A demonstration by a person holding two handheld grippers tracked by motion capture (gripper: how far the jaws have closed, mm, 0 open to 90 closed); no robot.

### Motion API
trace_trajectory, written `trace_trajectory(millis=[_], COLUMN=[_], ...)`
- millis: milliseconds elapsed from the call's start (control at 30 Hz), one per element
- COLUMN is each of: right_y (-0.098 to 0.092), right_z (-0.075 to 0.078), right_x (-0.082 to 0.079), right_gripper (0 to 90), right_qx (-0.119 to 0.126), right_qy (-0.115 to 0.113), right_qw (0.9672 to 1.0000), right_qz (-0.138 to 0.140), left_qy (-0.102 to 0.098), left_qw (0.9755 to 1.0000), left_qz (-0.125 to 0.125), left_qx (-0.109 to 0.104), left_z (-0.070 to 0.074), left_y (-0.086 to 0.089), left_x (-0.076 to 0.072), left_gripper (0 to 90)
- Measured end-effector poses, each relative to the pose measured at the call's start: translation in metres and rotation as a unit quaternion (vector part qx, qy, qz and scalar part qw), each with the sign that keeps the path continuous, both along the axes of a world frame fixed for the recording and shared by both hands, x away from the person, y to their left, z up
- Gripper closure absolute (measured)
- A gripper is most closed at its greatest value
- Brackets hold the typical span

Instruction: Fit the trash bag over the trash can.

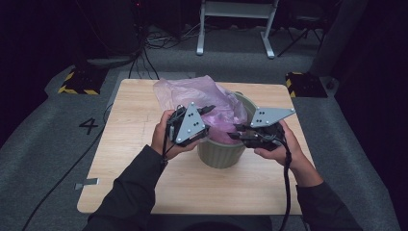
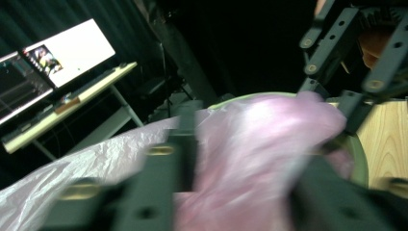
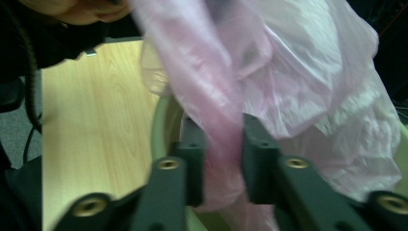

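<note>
A pale green bin (image 1: 221,154) stands on the wooden table (image 1: 144,120), and a pink plastic bag (image 1: 202,91) billows out of its top. My left gripper (image 1: 210,109) is at the bin's left rim. In the left gripper view its jaws (image 2: 250,168) stand apart around a fold of the bag (image 2: 250,130) without pinching it. My right gripper (image 1: 236,132) is at the bin's right rim, and its jaws (image 3: 223,163) are shut on a strip of the bag (image 3: 312,86) just above the rim (image 3: 161,125).
The bin sits near the table's middle, with bare wood (image 3: 96,120) around it. Behind the table a white-legged frame (image 1: 235,29) and cables lie on the floor, with yellow-and-black blocks (image 1: 77,82) (image 1: 305,84) at both far corners. A desk with monitors (image 2: 67,48) stands farther off.
</note>
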State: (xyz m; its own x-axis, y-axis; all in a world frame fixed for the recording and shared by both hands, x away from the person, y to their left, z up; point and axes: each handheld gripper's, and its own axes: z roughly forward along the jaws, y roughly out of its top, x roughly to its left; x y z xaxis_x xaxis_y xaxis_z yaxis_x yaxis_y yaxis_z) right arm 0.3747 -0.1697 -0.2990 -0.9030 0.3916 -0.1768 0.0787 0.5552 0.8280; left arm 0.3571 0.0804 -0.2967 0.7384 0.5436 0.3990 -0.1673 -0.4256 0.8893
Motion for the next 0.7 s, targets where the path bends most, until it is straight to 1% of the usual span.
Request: trace_trajectory(millis=[33, 67, 100, 133, 167, 200, 267, 300, 400, 467, 533, 633, 700], right_y=[-0.001, -0.004, -0.006, -0.008, -0.01, -0.013, -0.015, -0.016, -0.019, -0.021, -0.024, -0.031, -0.037], right_z=[-0.002, -0.003, -0.004, -0.005, -0.006, -0.007, -0.008, -0.009, -0.011, -0.013, -0.013, -0.016, -0.018], right_x=[0.001, 0.002, 0.003, 0.004, 0.004, 0.005, 0.007, 0.007, 0.011, 0.014, 0.016, 0.02, 0.022], right_gripper=[81.0, 84.4, 85.6, 86.2, 86.6, 87.5, 88.0, 88.1, 88.6, 88.6, 88.6, 88.2, 87.6], right_qx=[-0.002, 0.001, 0.006, 0.007, 0.007, 0.008, 0.008, 0.009, 0.008, 0.01, 0.011, 0.022, 0.023], right_qy=[0.001, 0.005, 0.009, 0.011, 0.012, 0.014, 0.017, 0.019, 0.022, 0.025, 0.022, 0.03, 0.034], right_qw=[1.0, 1.0, 0.9999, 0.9999, 0.9999, 0.9998, 0.9996, 0.9994, 0.9989, 0.9984, 0.9982, 0.9973, 0.9966], right_qz=[-0.005, -0.007, -0.004, -0.003, -0.008, -0.012, -0.023, -0.027, -0.04, -0.05, -0.055, -0.063, -0.071], left_qy=[0.013, 0.019, 0.022, 0.024, 0.03, 0.035, 0.04, 0.04, 0.041, 0.042, 0.045, 0.061, 0.07], left_qw=[0.9999, 0.9997, 0.9994, 0.9993, 0.9989, 0.9988, 0.9987, 0.9985, 0.9979, 0.998, 0.9979, 0.9974, 0.997], left_qz=[0.002, 0.014, 0.025, 0.028, 0.035, 0.032, 0.025, 0.023, 0.006, 0.002, -0.003, 0.005, 0.008], left_qx=[-0.001, -0.001, -0.001, 0.001, -0.002, -0.008, -0.017, -0.031, -0.05, -0.048, -0.047, -0.037, -0.033], left_z=[-0.001, -0.003, -0.005, -0.007, -0.01, -0.012, -0.012, -0.012, -0.009, -0.008, -0.01, -0.02, -0.027], left_y=[0.002, 0.003, 0.006, 0.009, 0.014, 0.019, 0.027, 0.035, 0.051, 0.06, 0.065, 0.066, 0.065], left_x=[-0.001, -0.002, -0.005, -0.007, -0.011, -0.014, -0.018, -0.024, -0.034, -0.042, -0.047, -0.049, -0.047], left_gripper=[51.4, 42.6, 36.2, 32.1, 29.8, 26.1, 25.3, 24.4, 22.0, 21.6, 21.1, 20.5, 20.5])
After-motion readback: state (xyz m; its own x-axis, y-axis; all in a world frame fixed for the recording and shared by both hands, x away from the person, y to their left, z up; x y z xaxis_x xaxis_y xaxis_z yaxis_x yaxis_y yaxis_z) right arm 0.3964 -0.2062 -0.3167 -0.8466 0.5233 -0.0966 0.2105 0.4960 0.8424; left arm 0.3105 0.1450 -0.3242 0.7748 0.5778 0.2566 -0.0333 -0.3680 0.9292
